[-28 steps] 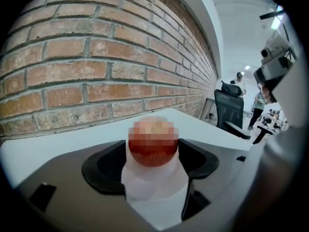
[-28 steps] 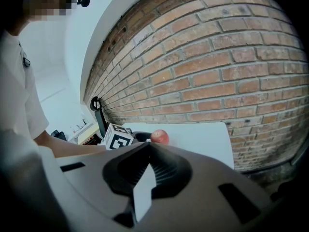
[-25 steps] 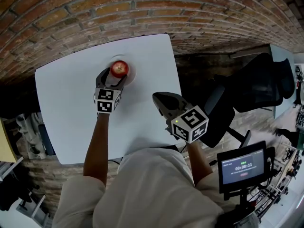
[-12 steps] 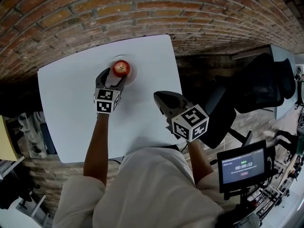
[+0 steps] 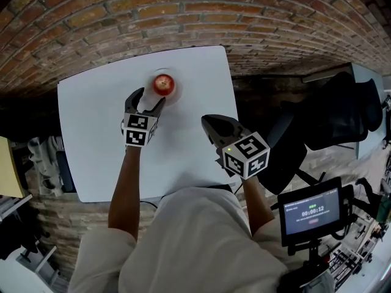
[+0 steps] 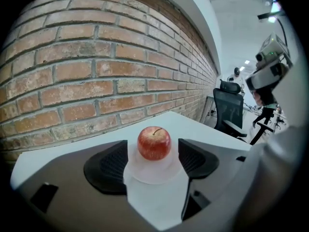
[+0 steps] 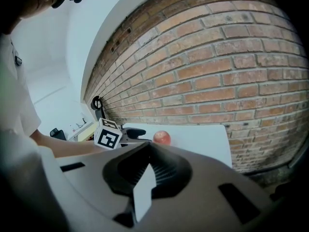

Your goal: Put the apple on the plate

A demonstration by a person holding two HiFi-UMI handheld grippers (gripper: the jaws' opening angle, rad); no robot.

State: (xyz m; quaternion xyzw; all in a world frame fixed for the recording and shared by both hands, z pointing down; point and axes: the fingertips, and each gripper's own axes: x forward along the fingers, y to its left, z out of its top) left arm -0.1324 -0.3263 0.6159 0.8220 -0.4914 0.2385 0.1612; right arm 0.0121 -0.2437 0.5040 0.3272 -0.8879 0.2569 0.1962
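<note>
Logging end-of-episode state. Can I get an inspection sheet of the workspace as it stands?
Surface: white table, holds only the job's things.
Job's things: apple sits upright on the plate, stem up.
Clutter: nothing seen.
Grippers: left gripper open, jaws just short of the apple, not touching; right gripper shut, empty, near the table's right edge.
Cables: nothing seen on the table.
Surroundings: brick wall behind; office chair and a screen to the person's right.
</note>
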